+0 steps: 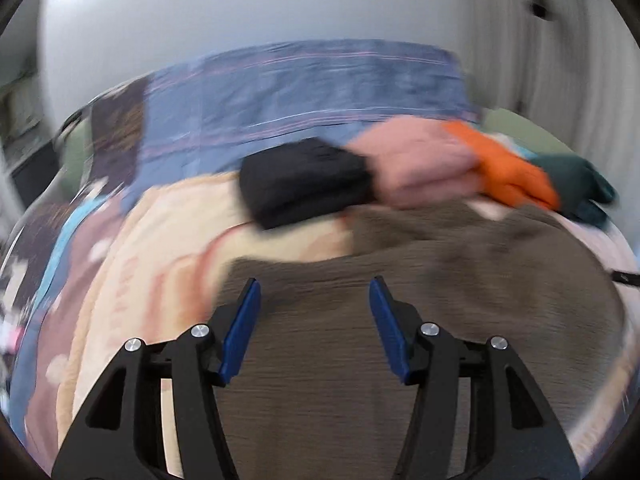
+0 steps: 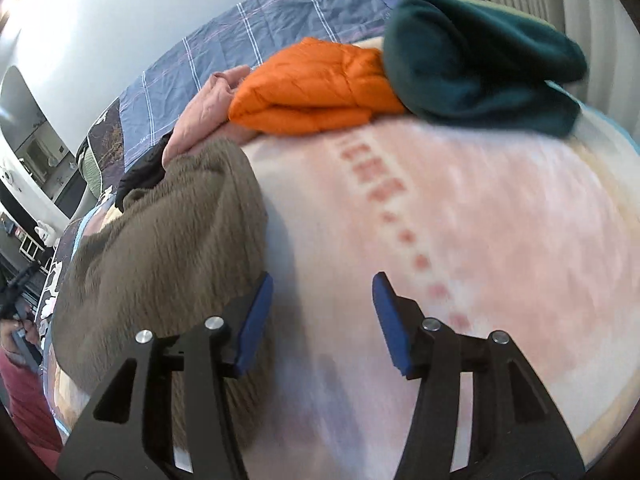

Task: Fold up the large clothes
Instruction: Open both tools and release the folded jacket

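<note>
A brown fleecy garment (image 1: 420,312) lies spread on the bed, over a pale pink and cream blanket (image 2: 460,220). In the left wrist view it fills the lower middle and right of the frame (the picture is blurred, so its edges are soft); in the right wrist view it sits bunched at the left, its rounded edge ending just beside the gripper's left finger.

The left gripper (image 1: 315,292) hangs above the brown fabric with its blue pads standing apart and nothing pinched between them. The right gripper (image 2: 323,288) is likewise parted, and only blanket shows in the gap between its pads; it holds nothing.

Behind the brown garment a row of folded clothes lies across the bed: a black piece (image 1: 304,182), then a pink one (image 1: 416,160), then an orange quilted one (image 2: 316,88), then a dark green fleece (image 2: 480,60), each touching its neighbour. Beyond them a blue checked bedcover (image 1: 300,92) reaches to the pale wall (image 1: 240,8). At the far left edge of the right wrist view, a hand (image 2: 14,332) and a red sleeve (image 2: 28,404) show.
</note>
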`<control>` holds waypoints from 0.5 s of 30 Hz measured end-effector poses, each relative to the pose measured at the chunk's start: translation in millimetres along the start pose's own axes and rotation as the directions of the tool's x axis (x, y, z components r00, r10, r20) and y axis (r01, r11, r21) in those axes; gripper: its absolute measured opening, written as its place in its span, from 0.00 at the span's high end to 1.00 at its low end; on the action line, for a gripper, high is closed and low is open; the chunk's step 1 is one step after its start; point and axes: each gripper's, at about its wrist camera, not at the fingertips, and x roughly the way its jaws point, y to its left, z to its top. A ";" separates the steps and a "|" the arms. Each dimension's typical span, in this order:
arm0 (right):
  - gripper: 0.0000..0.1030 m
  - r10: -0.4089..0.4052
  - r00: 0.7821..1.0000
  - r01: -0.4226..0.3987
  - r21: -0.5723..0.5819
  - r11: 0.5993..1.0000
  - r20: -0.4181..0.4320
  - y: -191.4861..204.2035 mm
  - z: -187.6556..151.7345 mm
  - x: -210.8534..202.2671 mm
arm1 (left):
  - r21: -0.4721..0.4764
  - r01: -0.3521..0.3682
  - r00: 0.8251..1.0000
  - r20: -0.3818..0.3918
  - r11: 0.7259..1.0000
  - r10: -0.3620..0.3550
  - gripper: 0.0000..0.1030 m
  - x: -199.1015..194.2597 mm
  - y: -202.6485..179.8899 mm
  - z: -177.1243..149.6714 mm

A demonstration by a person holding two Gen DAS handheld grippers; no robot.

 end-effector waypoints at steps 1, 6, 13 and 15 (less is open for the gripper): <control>0.49 0.028 1.000 -0.028 0.009 1.000 0.002 -2.0 -3.3 -4.2 | 0.036 0.041 0.999 -0.001 0.999 -0.041 0.44 -2.1 -21.3 1.0; 0.49 0.097 0.995 -0.097 0.002 0.995 0.030 -6.9 -27.1 -27.0 | 0.202 0.267 0.964 -0.042 0.942 -0.264 0.35 -17.7 -133.8 -15.4; 0.48 0.102 0.993 -0.105 0.048 0.993 0.061 -26.0 -38.2 -39.0 | 0.492 0.376 0.923 -0.124 0.785 -0.365 0.16 -28.5 -273.2 -54.0; 0.47 0.109 0.991 -0.114 0.063 0.992 0.075 -31.3 -38.6 -43.2 | 0.524 0.402 0.912 -0.153 0.751 -0.381 0.16 -26.6 -295.6 -61.7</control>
